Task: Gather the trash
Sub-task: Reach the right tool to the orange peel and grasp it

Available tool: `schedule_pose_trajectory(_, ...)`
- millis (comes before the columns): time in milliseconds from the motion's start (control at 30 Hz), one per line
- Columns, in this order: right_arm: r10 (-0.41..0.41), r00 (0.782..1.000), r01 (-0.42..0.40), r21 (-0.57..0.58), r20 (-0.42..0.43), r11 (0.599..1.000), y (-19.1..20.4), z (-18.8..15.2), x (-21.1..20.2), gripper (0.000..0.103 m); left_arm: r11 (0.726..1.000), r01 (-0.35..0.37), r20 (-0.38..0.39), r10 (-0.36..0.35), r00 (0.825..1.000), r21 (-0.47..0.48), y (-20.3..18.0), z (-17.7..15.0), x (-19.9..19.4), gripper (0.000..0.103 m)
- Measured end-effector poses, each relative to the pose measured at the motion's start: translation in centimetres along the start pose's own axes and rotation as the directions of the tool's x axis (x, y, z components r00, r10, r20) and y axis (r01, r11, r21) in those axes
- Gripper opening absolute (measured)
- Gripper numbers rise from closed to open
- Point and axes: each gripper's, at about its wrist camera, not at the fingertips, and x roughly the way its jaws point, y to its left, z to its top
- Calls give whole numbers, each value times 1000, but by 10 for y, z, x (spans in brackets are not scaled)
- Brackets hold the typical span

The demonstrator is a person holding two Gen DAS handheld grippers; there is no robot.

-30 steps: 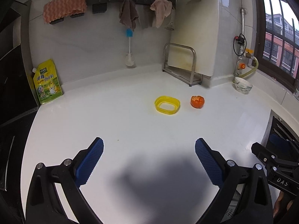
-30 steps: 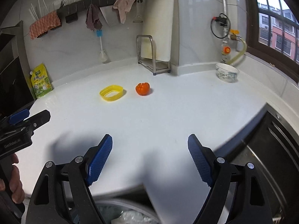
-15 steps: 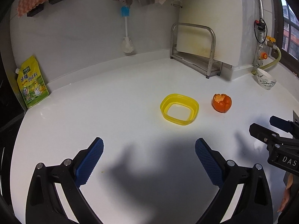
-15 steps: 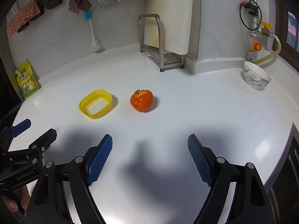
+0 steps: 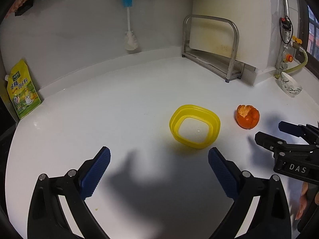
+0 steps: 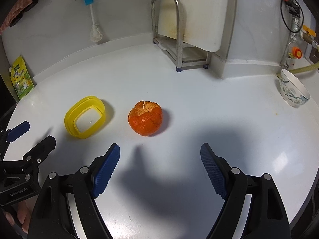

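Two jaws gape empty; right gripper (image 6: 160,167) should straddle the mid-worktop orange peel (image 6: 145,118), left gripper (image 5: 159,166) the yellow ring (image 5: 194,126).

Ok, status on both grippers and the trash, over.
Left gripper, right gripper open, empty. Yellow plastic ring, orange peel shell on white counter. Path clear.

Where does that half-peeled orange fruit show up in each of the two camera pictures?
Left wrist view: half-peeled orange fruit sits right of centre, beside the yellow plastic ring.
Right wrist view: it sits near centre, right of the ring.
Shared landmark: the steel rack at the back wall.
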Motion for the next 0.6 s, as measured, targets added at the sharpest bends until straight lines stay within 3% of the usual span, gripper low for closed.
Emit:
schedule_pose_trajectory(500,26,998,-27,-18,-51,999,-3,18,32,79,1000,0,-32,0,999,-13,3,7,17,97)
schedule_pose_trajectory(600,-4,998,2,-25,-57,1000,0,21,39,79,1000,3,-29,-3,1000,-22,5,7,16,97)
